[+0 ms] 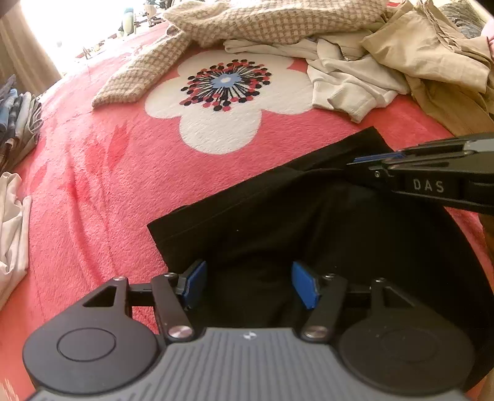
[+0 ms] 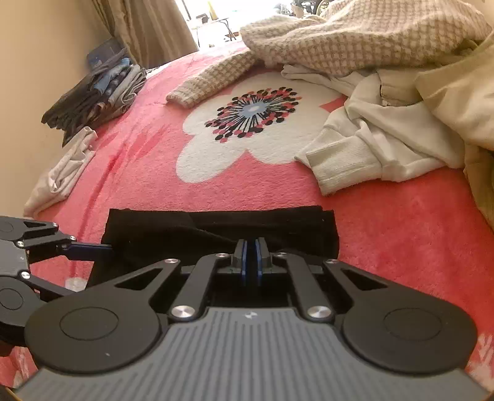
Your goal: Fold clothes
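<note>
A black garment (image 1: 278,222) lies flattened on the pink flowered blanket (image 1: 92,172), near me. My left gripper (image 1: 250,282) hovers over its near left part, jaws open, blue pads apart with only cloth below them. My right gripper (image 1: 352,163) comes in from the right, shut, its tips at a raised fold of the black garment's far right part. In the right wrist view the right gripper (image 2: 250,243) shows its pads pressed together, with a ridge of the black garment (image 2: 148,228) running up to them. One of the left gripper's fingers (image 2: 86,246) reaches the garment's left edge.
Unfolded clothes are heaped at the back right: a checked beige sweater (image 1: 262,21), a white sweatshirt (image 1: 349,83), a tan garment (image 1: 426,52). A stack of folded clothes (image 2: 95,92) and a crumpled white cloth (image 2: 64,166) lie at the left by the wall.
</note>
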Demonstrator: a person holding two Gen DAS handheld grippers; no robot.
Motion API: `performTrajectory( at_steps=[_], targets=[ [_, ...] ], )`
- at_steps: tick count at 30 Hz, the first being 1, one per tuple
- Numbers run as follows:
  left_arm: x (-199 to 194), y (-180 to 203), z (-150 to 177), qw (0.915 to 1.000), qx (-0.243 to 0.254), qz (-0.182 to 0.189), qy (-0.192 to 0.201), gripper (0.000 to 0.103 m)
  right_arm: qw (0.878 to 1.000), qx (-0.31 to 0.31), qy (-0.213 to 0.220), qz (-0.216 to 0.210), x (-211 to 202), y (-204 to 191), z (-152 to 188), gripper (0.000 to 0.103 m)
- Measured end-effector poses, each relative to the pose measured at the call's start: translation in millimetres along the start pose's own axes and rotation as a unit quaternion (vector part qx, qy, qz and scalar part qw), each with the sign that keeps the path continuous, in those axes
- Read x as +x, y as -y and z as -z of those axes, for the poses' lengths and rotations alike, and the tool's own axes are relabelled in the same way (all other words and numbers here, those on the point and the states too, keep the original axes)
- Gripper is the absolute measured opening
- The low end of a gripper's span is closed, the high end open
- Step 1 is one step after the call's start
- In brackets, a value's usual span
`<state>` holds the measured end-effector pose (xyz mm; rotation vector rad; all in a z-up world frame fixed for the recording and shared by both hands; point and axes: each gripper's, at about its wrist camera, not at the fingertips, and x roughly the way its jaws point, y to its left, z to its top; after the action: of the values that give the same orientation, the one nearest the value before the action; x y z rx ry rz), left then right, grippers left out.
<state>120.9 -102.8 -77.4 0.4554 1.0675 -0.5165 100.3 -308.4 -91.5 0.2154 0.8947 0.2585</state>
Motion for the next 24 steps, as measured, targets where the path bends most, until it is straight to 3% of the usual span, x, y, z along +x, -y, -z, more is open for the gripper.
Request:
performTrajectory(
  at_steps=[24],
  targets=[
    [-1.4,-0.7,0.4,1.0000,-0.002,-0.007,0.001,0.066,1.000,0.013,-0.014,-0.002,2.5,0.2,-3.4,0.003]
  ],
)
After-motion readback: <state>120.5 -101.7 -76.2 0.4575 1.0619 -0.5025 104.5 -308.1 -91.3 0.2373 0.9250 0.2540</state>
